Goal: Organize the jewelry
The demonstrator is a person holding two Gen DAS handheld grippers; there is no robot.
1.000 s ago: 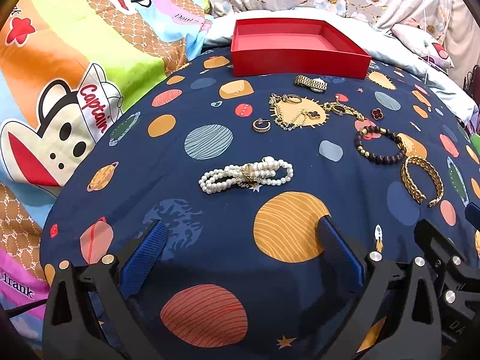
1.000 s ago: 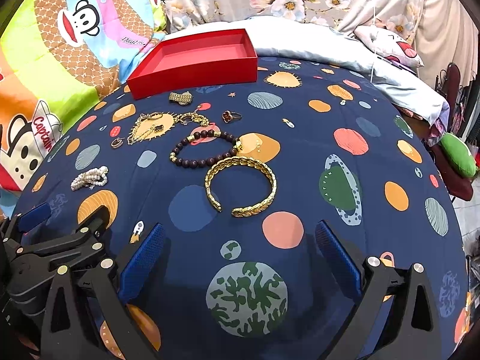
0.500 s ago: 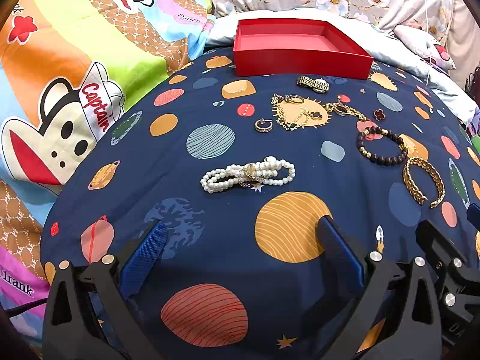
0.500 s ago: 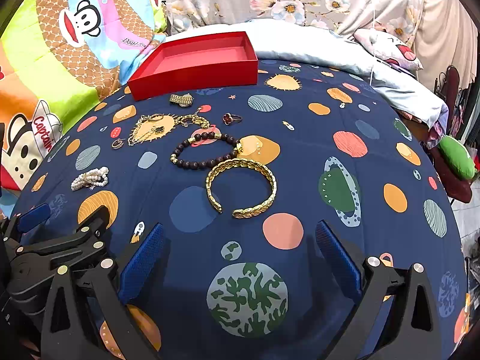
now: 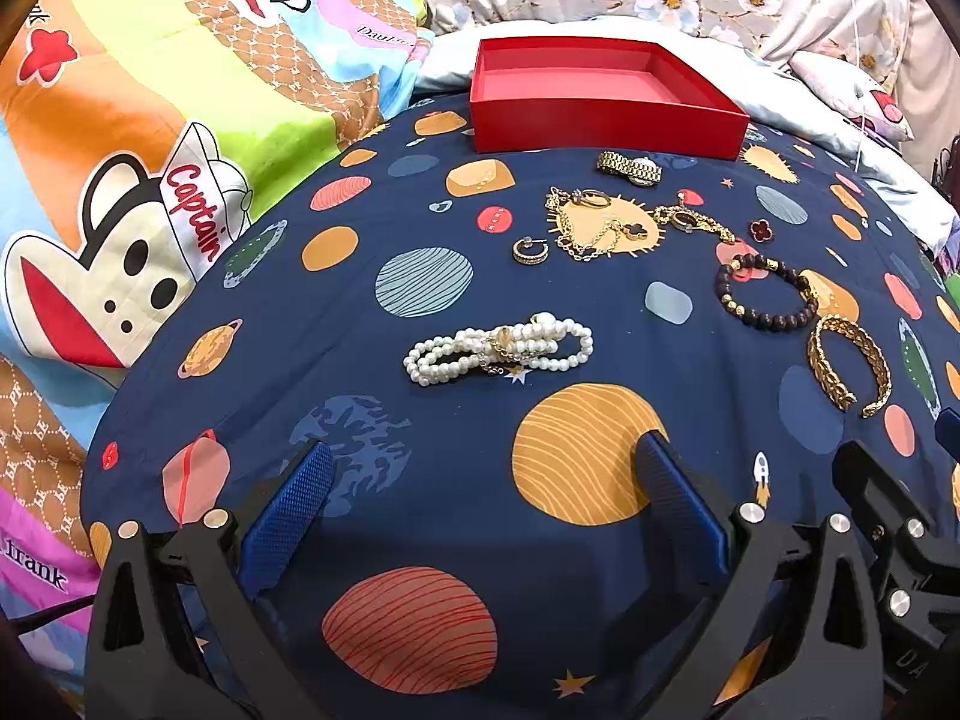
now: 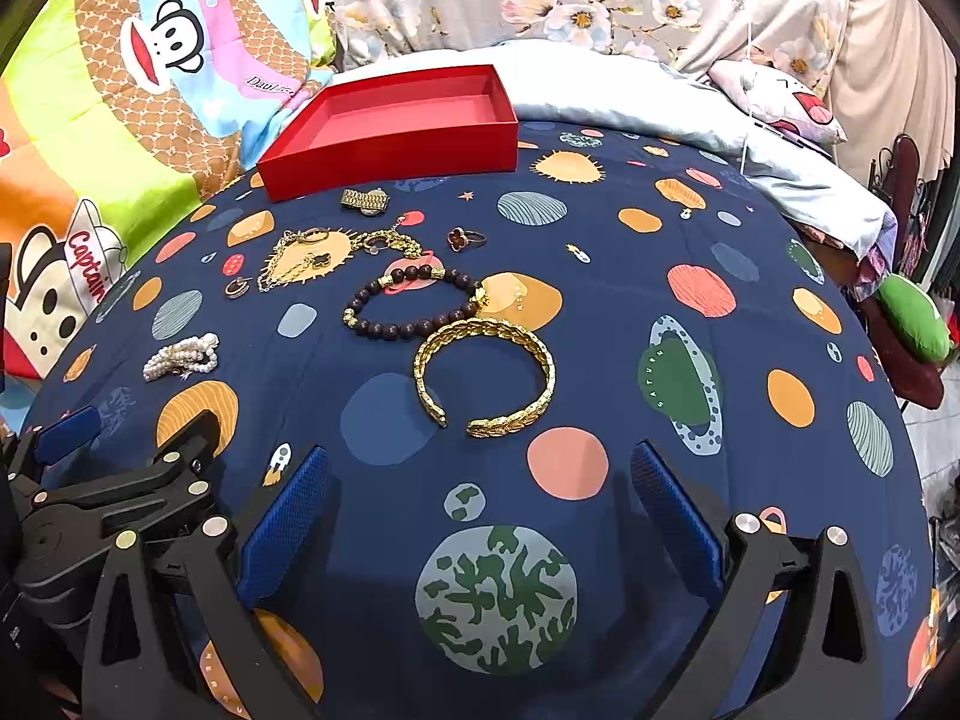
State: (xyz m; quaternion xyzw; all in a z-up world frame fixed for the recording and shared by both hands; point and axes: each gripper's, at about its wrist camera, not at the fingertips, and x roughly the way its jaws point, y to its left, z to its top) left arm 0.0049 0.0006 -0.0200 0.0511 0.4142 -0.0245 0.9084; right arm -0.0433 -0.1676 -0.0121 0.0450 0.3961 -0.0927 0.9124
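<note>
An empty red box (image 5: 600, 102) stands at the far side of a navy planet-print cloth (image 5: 456, 240); it also shows in the right wrist view (image 6: 396, 126). In front of it lie a gold watch (image 5: 629, 167), gold chains (image 5: 600, 228), a small hoop earring (image 5: 530, 251), a dark bead bracelet (image 5: 765, 294), a gold cuff (image 6: 485, 377) and a pearl bracelet (image 5: 498, 348). My left gripper (image 5: 483, 480) is open and empty, short of the pearl bracelet. My right gripper (image 6: 480, 480) is open and empty, just short of the gold cuff.
A red clover ring (image 6: 463, 237) lies right of the chains. A colourful monkey-print quilt (image 5: 150, 180) lies to the left. Floral pillows (image 6: 600, 6) and a pale sheet (image 6: 660, 102) lie behind the box. The cloth falls away at the right edge (image 6: 900, 420).
Both grippers have drifted slightly forward and tilted a little; the jewelry and box have not moved. Both stay open.
</note>
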